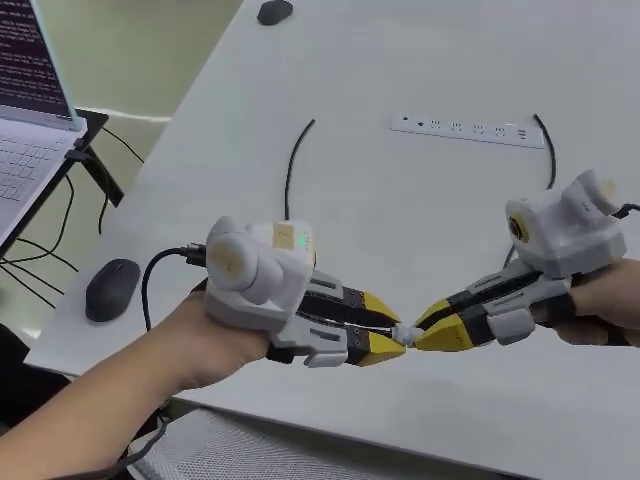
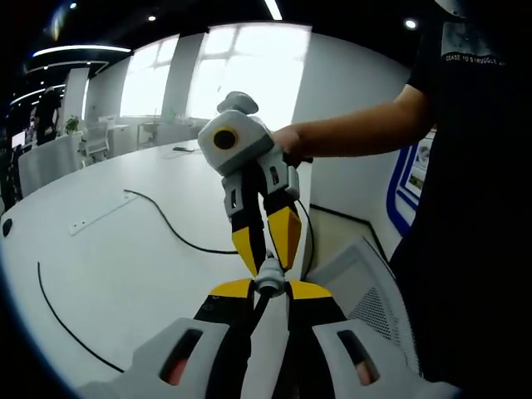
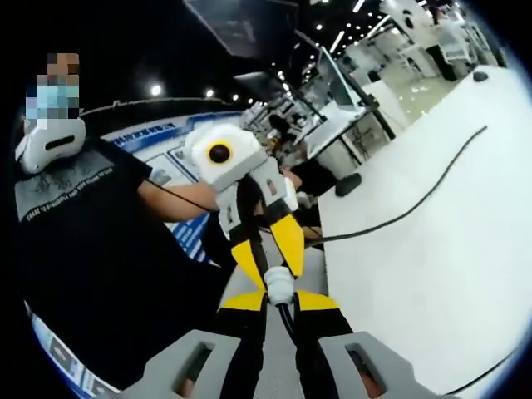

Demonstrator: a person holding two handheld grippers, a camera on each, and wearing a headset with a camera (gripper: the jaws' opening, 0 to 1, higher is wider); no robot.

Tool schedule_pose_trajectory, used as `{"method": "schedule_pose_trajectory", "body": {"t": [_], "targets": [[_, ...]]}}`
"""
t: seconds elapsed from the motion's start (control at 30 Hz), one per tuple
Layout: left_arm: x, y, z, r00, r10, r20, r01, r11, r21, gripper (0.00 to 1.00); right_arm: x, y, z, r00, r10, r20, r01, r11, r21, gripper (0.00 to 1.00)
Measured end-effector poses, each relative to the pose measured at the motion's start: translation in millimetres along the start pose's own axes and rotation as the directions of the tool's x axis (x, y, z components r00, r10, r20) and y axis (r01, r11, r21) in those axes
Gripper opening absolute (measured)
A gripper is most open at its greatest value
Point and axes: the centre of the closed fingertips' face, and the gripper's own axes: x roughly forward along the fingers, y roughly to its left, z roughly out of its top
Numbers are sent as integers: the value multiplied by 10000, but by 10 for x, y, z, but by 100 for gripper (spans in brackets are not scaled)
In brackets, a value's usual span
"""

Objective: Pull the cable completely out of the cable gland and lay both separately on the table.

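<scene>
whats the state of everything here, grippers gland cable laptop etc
left gripper: shut, tips on the cable gland
right gripper: shut, tips on the cable gland from the other side
cable gland: held between both grippers, off the table
cable: not pulled out, runs from the gland back between the right gripper's jaws
laptop: open, screen lit
power strip: flat on the table, sockets look empty

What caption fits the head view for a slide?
Left hand-held gripper and right hand-held gripper meet tip to tip, both shut on a cable gland above the white table.
</scene>
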Motion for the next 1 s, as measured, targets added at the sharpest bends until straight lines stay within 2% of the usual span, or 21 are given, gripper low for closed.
{"method": "schedule_pose_trajectory", "body": {"t": [0.07, 0.1, 0.13, 0.17, 0.27, 0.3, 0.33, 0.37, 0.4, 0.43, 0.5, 0.53, 0.63, 0.67, 0.73, 0.8, 0.87, 0.9, 0.93, 0.97, 1.0], "targets": [[-14, 6, 19, 9999, 36, 129, -33, 9997, -243, 15, -13, -4, 31, 9986, -531, -57, 525, 9954, -805, 7], [-28, 40, 32, 9996, 169, 209, -157, 9983, -557, 15, -23, -30, 64, 9947, -1026, 19, 1019, 9863, -1299, 7], [-38, 51, 54, 9993, 177, 320, -158, 9981, -595, 15, -23, -15, 82, 9926, -1212, 53, 1203, 9772, -1747, 7], [-53, 48, 70, 9992, 139, 373, -112, 9974, -706, 15, -30, -1, 103, 9877, -1561, 24, 1515, 9545, -2571, 7], [-69, 35, 102, 9987, 138, 483, -95, 9961, -883, 15, -34, 32, 116, 9742, -2255, -57, 2064, 9010, -3817, 7], [-77, 31, 107, 9985, 86, 536, -28, 9941, -1084, 15, -32, 40, 129, 9652, -2616, -23, 2292, 8500, -4744, 7], [-82, 34, 119, 9982, 113, 584, -49, 9940, -1096, 15, -33, 35, 144, 9511, -3087, 137, 2673, 7997, -5376, 7], [-89, 31, 135, 9972, 38, 752, 70, 9897, -1427, 15, -32, 41, 141, 9426, -3332, 226, 2855, 7689, -5721, 7], [-95, 18, 134, 9963, -89, 856, 231, 9856, -1674, 15, -27, 42, 137, 9265, -3747, 346, 3096, 7069, -6360, 7], [-95, 39, 122, 9951, -66, 991, 252, 9819, -1875, 15, -25, 28, 126, 9133, -4050, 427, 3283, 6699, -6660, 7], [-77, 17, 88, 9958, -195, 889, 365, 9802, -1947, 15, -7, 22, 72, 8961, -4421, 397, 3407, 6277, -6999, 7], [-64, -9, 74, 9964, -275, 805, 425, 9806, -1912, 15, 10, 35, 31, 8872, -4602, 324, 3295, 5829, -7427, 7], [-38, -34, 38, 9970, -304, 710, 450, 9757, -2145, 15, 21, 12, -14, 8617, -5054, 449, 3387, 5070, -7926, 7], [-38, -33, 31, 9971, -279, 708, 426, 9758, -2146, 15, 22, 4, -19, 8557, -5146, 546, 3481, 4944, -7965, 7], [-31, -50, 11, 9975, -264, 657, 403, 9748, -2193, 15, 37, 7, -53, 8562, -5136, 555, 3528, 5029, -7891, 7], [-23, -67, 0, 9977, -214, 643, 351, 9747, -2206, 15, 27, 0, -60, 8526, -5185, 641, 3624, 4986, -7874, 8], [-16, -71, -17, 9977, -192, 646, 333, 9735, -2262, 15, 24, 3, -58, 8543, -5149, 709, 3740, 5141, -7719, 8], [-8, -78, -22, 9978, -161, 637, 302, 9736, -2264, 15, 17, -1, -73, 8558, -5124, 713, 3819, 5327, -7552, 8], [-4, -81, -26, 9979, -153, 624, 291, 9737, -2260, 15, 15, -5, -74, 8570, -5104, 711, 3804, 5333, -7556, 8], [2, -88, -31, 9981, -127, 600, 259, 9743, -2236, 15, 11, -9, -83, 8587, -5075, 714, 3830, 5428, -7475, 8], [9, -91, -28, 9981, -84, 605, 219, 9740, -2257, 15, 4, -15, -82, 8591, -5060, 771, 3949, 5593, -7289, 8]]}}
